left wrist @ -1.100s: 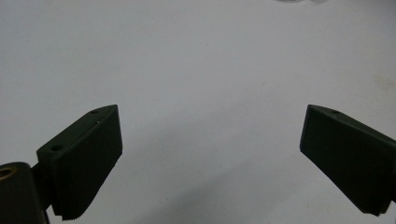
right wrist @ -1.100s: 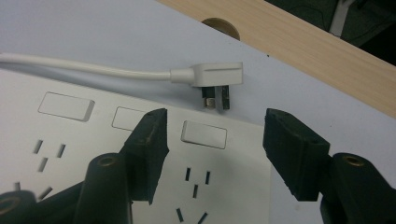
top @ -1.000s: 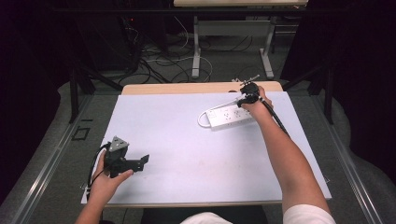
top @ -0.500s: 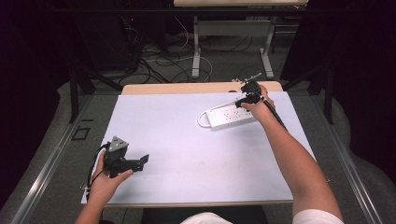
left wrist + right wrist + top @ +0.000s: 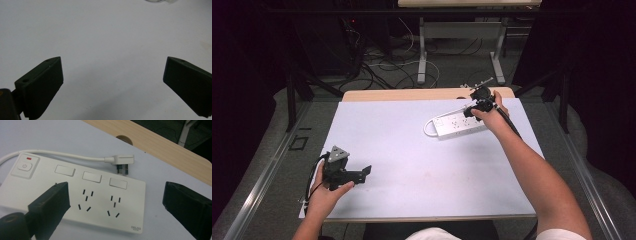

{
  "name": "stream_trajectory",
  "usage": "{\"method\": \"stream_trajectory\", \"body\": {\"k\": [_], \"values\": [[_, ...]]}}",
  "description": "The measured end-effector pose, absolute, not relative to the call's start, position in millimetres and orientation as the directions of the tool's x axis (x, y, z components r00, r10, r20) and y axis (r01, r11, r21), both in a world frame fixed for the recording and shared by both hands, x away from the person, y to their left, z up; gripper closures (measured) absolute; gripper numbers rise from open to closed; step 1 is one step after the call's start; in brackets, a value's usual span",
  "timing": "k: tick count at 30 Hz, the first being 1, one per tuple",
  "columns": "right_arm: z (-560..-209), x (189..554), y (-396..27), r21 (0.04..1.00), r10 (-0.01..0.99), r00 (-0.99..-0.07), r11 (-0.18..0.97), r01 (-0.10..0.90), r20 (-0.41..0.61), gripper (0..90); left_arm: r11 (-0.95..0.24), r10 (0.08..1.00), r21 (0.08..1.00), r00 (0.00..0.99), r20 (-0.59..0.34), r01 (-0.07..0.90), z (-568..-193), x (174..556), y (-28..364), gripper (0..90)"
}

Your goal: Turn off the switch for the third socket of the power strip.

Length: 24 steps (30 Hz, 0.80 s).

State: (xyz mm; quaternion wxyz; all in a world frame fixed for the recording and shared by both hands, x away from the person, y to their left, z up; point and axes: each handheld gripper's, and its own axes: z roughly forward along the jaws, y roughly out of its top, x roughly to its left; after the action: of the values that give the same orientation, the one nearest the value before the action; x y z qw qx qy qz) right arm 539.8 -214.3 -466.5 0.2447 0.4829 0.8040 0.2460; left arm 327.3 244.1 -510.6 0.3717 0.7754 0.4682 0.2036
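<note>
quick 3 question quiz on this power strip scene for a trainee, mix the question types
1. True or false: the right gripper is clamped on the power strip.
2. What lies on the table beside the strip's far edge: A) its own plug, B) a phone charger, C) a screwdriver?
3. What is between the left gripper jaws?

Key:
1. False; the jaws stand open above it.
2. A.
3. Nothing; bare white table below.

Right gripper (image 5: 473, 106) opened, lifting off power strip (image 5: 457, 125).
</note>
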Motion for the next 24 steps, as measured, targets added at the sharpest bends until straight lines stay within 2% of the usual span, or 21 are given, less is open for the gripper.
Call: {"method": "stream_trajectory", "body": {"k": [6,24], "values": [[-462.9,532.6,-211.1,0.632,0.887,-0.432,0.431,0.644,-0.165,0.1,-0.283,0.878,0.765,0.476,-0.035,0.578,-510.8,327.1,244.3,0.4],[-453.9,500.4,-208.3,0.634,0.852,-0.492,0.483,0.604,-0.181,0.0,-0.294,0.869,0.773,0.493,-0.027,0.561,-510.3,326.0,244.1,0.3]]}}
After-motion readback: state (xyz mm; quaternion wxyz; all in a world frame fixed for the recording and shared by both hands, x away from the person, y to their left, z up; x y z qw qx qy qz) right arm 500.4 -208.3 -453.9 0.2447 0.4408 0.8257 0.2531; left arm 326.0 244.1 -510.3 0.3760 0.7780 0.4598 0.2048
